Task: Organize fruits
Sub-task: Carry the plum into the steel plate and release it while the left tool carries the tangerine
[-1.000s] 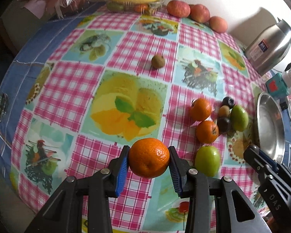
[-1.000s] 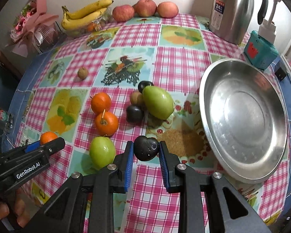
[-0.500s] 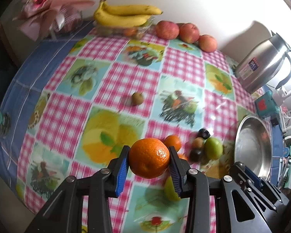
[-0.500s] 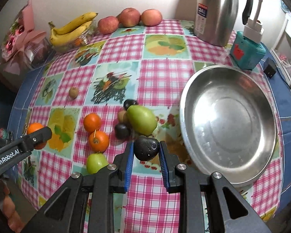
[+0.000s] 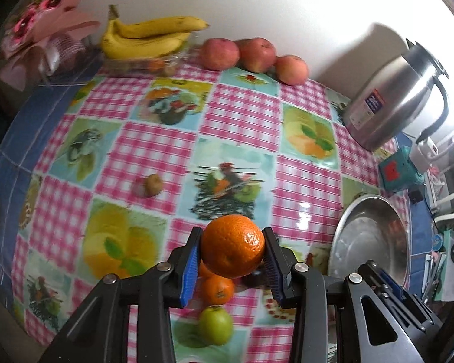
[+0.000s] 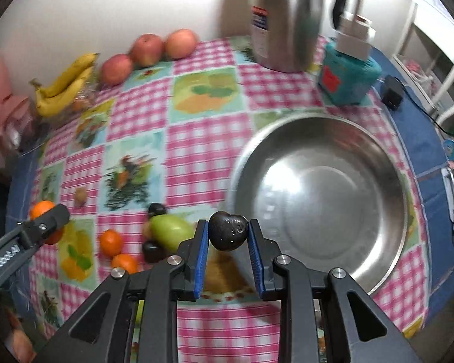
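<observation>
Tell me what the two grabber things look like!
Both the left gripper and the right gripper are black, with angular arms, silver round screws and ridged blue pads inside the fingers. White lettering runs along the left one's side.

Pink-checked tablecloth [image 5: 242, 112]; orange mandarin [image 5: 232, 249]; black plum [image 6: 228, 234]; silver bowl [image 6: 387, 163].

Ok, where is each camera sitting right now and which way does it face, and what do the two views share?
Left wrist: on the left gripper, above the table, facing the wall; own fingers clamp an orange; the right gripper's body shows at lower right.
Right wrist: on the right gripper, facing the steel basin; own fingers clamp a dark plum; the left gripper shows at far left.
Shared: basin, kettle, bananas, three apples, loose fruit.
</observation>
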The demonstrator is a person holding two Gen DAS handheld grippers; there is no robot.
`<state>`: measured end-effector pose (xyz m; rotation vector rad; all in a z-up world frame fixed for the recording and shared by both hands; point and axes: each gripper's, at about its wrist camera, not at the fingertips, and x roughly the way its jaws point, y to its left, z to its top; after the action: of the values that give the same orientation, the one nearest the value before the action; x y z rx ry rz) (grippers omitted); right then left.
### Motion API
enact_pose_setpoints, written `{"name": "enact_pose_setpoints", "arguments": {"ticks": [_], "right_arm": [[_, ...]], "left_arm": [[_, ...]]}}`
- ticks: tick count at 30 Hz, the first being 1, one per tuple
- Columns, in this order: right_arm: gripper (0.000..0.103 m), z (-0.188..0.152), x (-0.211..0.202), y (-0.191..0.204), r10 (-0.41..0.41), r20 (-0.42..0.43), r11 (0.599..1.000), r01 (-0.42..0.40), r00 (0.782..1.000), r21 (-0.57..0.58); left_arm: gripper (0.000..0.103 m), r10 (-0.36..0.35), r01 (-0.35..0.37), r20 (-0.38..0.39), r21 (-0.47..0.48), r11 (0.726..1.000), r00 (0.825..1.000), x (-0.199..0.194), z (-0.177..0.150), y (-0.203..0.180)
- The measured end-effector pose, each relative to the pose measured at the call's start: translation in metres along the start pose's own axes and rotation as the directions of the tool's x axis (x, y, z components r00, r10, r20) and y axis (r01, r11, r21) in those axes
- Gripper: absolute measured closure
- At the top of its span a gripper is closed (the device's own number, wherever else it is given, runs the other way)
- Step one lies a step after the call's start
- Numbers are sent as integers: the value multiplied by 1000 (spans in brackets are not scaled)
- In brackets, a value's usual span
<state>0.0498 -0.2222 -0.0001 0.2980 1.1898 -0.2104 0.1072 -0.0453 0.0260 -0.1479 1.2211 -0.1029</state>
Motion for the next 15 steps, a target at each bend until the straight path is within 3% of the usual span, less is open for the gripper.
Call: {"name": "enact_pose_setpoints", "arguments": {"ticks": [8, 15], "right_arm": [[76, 6, -11, -72, -63, 32, 982, 56, 998, 181], [76, 1, -14, -122, -128, 25, 947, 114, 992, 302]], "left_arm": [[62, -29, 32, -24, 120, 992, 999, 19, -7, -60], [62, -64, 71, -35, 256, 964, 997, 32, -20, -117]]}}
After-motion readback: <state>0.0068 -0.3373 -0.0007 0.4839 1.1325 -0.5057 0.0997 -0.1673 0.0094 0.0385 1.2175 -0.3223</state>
